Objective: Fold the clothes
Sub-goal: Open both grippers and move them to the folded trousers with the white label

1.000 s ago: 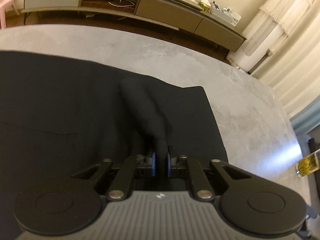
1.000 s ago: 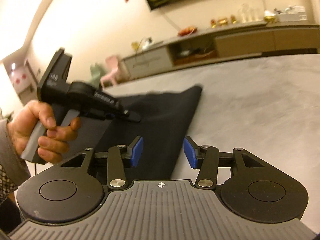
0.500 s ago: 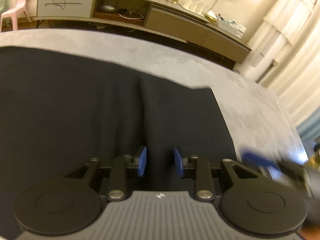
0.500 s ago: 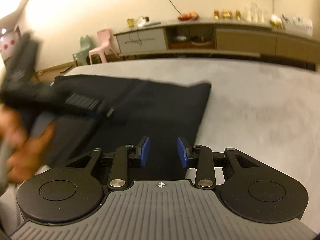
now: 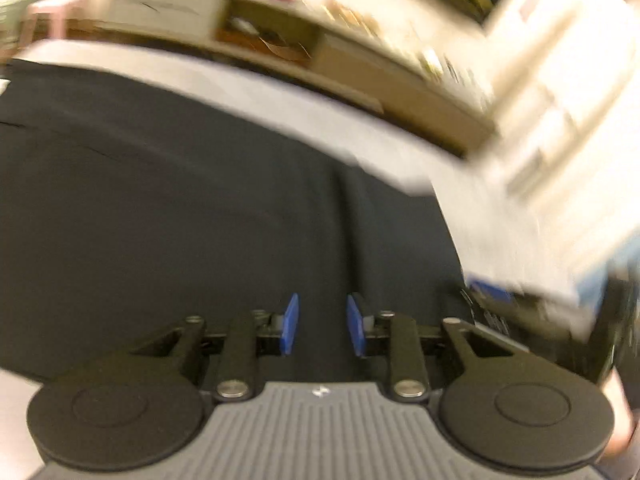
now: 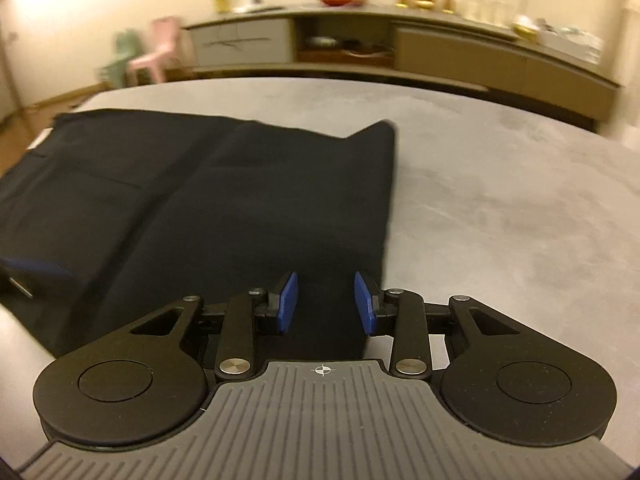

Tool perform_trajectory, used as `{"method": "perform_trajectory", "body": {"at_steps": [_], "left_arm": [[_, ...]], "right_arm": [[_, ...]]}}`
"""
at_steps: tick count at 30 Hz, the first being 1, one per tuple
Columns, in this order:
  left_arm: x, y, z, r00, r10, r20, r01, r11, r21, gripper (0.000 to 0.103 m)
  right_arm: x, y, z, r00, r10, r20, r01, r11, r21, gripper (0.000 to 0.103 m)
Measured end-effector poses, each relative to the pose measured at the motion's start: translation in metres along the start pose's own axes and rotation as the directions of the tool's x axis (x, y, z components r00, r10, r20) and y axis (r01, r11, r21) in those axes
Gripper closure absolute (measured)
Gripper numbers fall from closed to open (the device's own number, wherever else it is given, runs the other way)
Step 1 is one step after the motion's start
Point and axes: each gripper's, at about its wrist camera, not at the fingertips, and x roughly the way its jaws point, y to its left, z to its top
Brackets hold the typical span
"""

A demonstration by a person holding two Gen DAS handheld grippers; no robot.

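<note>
across the grey counter (image 6: 500, 184) lies a black garment (image 6: 208, 192), spread flat with a long crease or seam running down its length; it looks like trousers or a skirt, but the pictures do not settle which. its right edge ends in a small raised corner toward the far side, and bare counter stretches well beyond it. a pale tag shows at the far left end in the right wrist view.

both tongs stand partly open and empty. the right tongs (image 6: 326, 304) hover over the near right edge of the cloth, blue pads (image 6: 289, 302) on either side of dark fabric, though whether they touch it cannot be told. the left tongs (image 5: 322, 324) hover over the middle of the cloth, close to the crease; that view is badly blurred.

the fabric looks thin, soft and limp, so it should drape and sag rather than hold a shape, and it is likely light. a pinch at a corner or along a hemmed edge should give the surest hold, since a mid-panel pinch gathers a ridge. lifting one corner alone would probably let the layer twist, so the near right corner and a matching point along the same edge seem the sensible holds.
</note>
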Motion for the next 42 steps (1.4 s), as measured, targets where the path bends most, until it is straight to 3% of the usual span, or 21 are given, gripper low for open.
{"method": "perform_trajectory", "body": {"at_steps": [2,5,7,10,14,16,19,21,22,24,25,28,30,31,32,34,36,37,38,39,42], "left_arm": [[-0.041,0.044,0.008,0.995,0.026,0.1,-0.017,0.995,-0.094,0.05],[-0.091,0.12,0.006,0.968,0.148,0.204,-0.096,0.965,-0.244,0.046],[-0.114,0.176,-0.008,0.949,0.231,0.215,-0.139,0.917,-0.373,0.044],[-0.132,0.251,-0.024,0.936,0.295,0.193,-0.136,0.808,-0.573,0.042],[-0.155,0.323,-0.044,0.932,0.302,0.201,-0.068,0.691,-0.72,0.039],[-0.158,0.349,-0.049,0.941,0.248,0.231,0.018,0.645,-0.764,0.038],[-0.155,0.374,-0.056,0.953,0.196,0.229,0.065,0.609,-0.79,0.037],[-0.146,0.377,-0.058,0.956,0.184,0.227,0.07,0.609,-0.79,0.037],[-0.14,0.379,-0.057,0.959,0.171,0.224,0.071,0.623,-0.779,0.036],[-0.131,0.381,-0.056,0.963,0.144,0.226,0.08,0.651,-0.755,0.035],[-0.128,0.38,-0.056,0.964,0.132,0.232,0.087,0.665,-0.742,0.033],[-0.11,0.377,-0.047,0.961,0.117,0.251,0.098,0.703,-0.705,0.032],[-0.102,0.375,-0.041,0.954,0.124,0.273,0.104,0.715,-0.692,0.037],[-0.099,0.373,-0.039,0.952,0.137,0.273,0.094,0.719,-0.689,0.057],[-0.095,0.372,-0.038,0.95,0.15,0.272,0.082,0.723,-0.686,0.1],[-0.091,0.368,-0.039,0.948,0.182,0.26,0.047,0.73,-0.681,0.101],[-0.098,0.357,-0.039,0.94,0.219,0.26,0.009,0.749,-0.662,0.101],[-0.102,0.352,-0.039,0.936,0.231,0.265,-0.004,0.761,-0.649,0.101],[-0.106,0.344,-0.036,0.93,0.252,0.269,-0.033,0.783,-0.621,0.101],[-0.109,0.336,-0.033,0.922,0.274,0.273,-0.064,0.803,-0.592,0.101],[-0.113,0.307,-0.023,0.907,0.312,0.283,-0.142,0.859,-0.491,0.101]], "right_arm": [[-0.027,0.028,0.008,0.998,0.02,0.061,-0.016,0.998,-0.054,0.068],[-0.06,0.1,0.016,0.984,0.131,0.124,-0.106,0.976,-0.188,0.055],[-0.069,0.159,0.013,0.967,0.226,0.12,-0.184,0.94,-0.289,0.048],[-0.062,0.253,0.009,0.934,0.353,0.057,-0.301,0.862,-0.408,0.044],[-0.045,0.368,0.006,0.886,0.463,-0.01,-0.39,0.735,-0.555,0.039],[-0.035,0.418,0.004,0.868,0.495,-0.038,-0.408,0.666,-0.625,0.032],[-0.018,0.477,0.0,0.867,0.494,-0.067,-0.394,0.595,-0.7,0.029],[-0.004,0.499,-0.001,0.879,0.471,-0.079,-0.374,0.577,-0.725,0.034],[0.002,0.506,0.0,0.883,0.461,-0.086,-0.371,0.575,-0.729,0.046],[0.012,0.512,0.005,0.87,0.478,-0.118,-0.415,0.583,-0.699,0.076],[0.013,0.511,0.008,0.866,0.484,-0.127,-0.43,0.59,-0.683,0.103],[0.005,0.509,0.012,0.861,0.504,-0.068,-0.413,0.615,-0.672,0.103],[0.0,0.503,0.016,0.849,0.526,-0.058,-0.431,0.624,-0.652,0.103],[-0.001,0.5,0.019,0.841,0.536,-0.067,-0.449,0.625,-0.639,0.103],[-0.001,0.498,0.021,0.834,0.546,-0.082,-0.469,0.624,-0.625,0.103],[0.002,0.492,0.027,0.813,0.566,-0.136,-0.526,0.612,-0.591,0.103],[0.006,0.482,0.04,0.765,0.608,-0.211,-0.611,0.584,-0.534,0.099],[0.004,0.475,0.049,0.755,0.625,-0.197,-0.622,0.589,-0.516,0.083],[0.002,0.465,0.061,0.76,0.631,-0.156,-0.611,0.612,-0.502,0.07],[0.004,0.456,0.077,0.776,0.622,-0.104,-0.587,0.652,-0.48,0.069],[0.04,0.434,0.124,0.867,0.499,-0.02,-0.47,0.802,-0.369,0.07]]}}
